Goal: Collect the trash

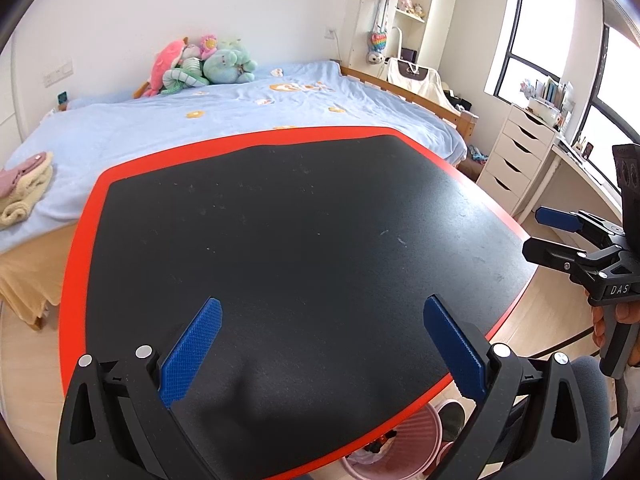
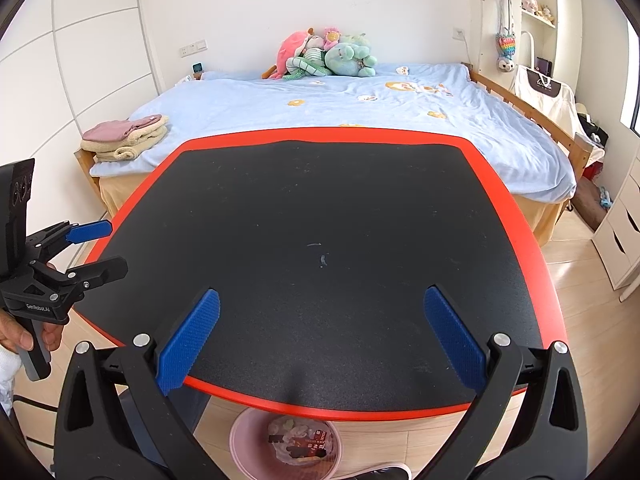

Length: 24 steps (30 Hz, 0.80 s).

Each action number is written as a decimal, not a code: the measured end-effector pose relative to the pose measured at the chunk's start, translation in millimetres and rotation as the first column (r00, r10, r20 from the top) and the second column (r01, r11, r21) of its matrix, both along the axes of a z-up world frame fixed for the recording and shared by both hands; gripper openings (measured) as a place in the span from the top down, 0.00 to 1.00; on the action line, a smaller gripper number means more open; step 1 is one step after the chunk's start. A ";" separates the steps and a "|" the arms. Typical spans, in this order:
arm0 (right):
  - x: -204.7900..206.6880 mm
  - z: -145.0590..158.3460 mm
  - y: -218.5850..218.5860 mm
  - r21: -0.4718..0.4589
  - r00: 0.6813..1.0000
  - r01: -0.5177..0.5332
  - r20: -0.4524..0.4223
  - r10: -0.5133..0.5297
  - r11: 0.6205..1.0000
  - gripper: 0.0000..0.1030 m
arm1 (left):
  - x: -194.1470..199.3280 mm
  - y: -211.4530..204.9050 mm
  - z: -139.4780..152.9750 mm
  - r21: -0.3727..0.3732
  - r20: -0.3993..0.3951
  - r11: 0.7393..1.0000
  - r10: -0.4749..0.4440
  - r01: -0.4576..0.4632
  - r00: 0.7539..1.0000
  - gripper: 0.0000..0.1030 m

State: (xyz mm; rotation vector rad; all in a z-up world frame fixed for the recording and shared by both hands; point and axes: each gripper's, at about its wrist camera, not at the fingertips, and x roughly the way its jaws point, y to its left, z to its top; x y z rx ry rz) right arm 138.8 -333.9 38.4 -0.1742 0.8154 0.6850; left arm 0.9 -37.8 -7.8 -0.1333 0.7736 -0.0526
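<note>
Below the spread fingers (image 2: 192, 340), trash (image 2: 300, 440) fills the bin (image 2: 240, 436).

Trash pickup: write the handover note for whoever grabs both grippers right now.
Left gripper: open, empty, over the near edge of the table.
Right gripper: open, empty, also over the near edge.
Trash: wrappers lie in the pink bin on the floor under the near edge.
Done: no loose trash shows on the black mat.
Left: apparently nothing here; check the mat's faint marks.
</note>
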 end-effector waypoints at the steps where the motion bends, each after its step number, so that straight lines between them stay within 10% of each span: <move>1: 0.1 -0.2 0.0 0.000 1.000 0.000 0.000 0.000 1.000 0.03 | 0.4 0.4 0.3 -0.001 0.000 1.000 -0.001 0.001 1.000 0.06; 24: 3.5 -4.6 -4.4 -0.011 1.000 -0.003 -0.004 0.003 1.000 0.03 | 2.4 0.5 1.3 0.002 -0.002 1.000 -0.008 0.008 1.000 0.06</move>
